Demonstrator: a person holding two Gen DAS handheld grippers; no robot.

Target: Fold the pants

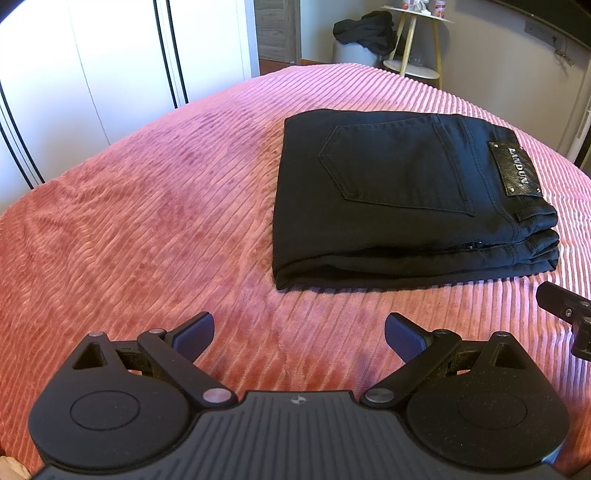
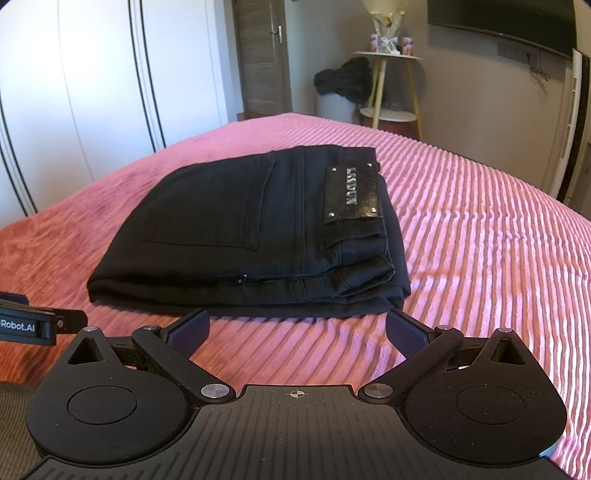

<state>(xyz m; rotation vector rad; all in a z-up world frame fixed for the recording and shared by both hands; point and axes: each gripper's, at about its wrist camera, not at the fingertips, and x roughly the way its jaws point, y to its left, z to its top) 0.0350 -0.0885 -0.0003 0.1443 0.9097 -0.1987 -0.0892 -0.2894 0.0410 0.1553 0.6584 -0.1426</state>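
Observation:
Black pants [image 1: 406, 199] lie folded into a compact stack on the pink ribbed bedspread [image 1: 147, 221], back pocket and leather brand patch facing up. They also show in the right wrist view [image 2: 251, 229]. My left gripper [image 1: 299, 338] is open and empty, hovering over the bedspread in front and to the left of the pants. My right gripper [image 2: 297, 332] is open and empty, just in front of the stack's near edge. Part of the right gripper shows in the left view [image 1: 569, 314], and part of the left gripper in the right view [image 2: 33, 325].
White wardrobe doors [image 1: 110, 66] stand to the left of the bed. Beyond the bed stand a small round side table [image 2: 391, 85] with jars and a grey bin draped with dark clothing [image 2: 343, 85]. A dark screen [image 2: 498, 18] hangs on the right wall.

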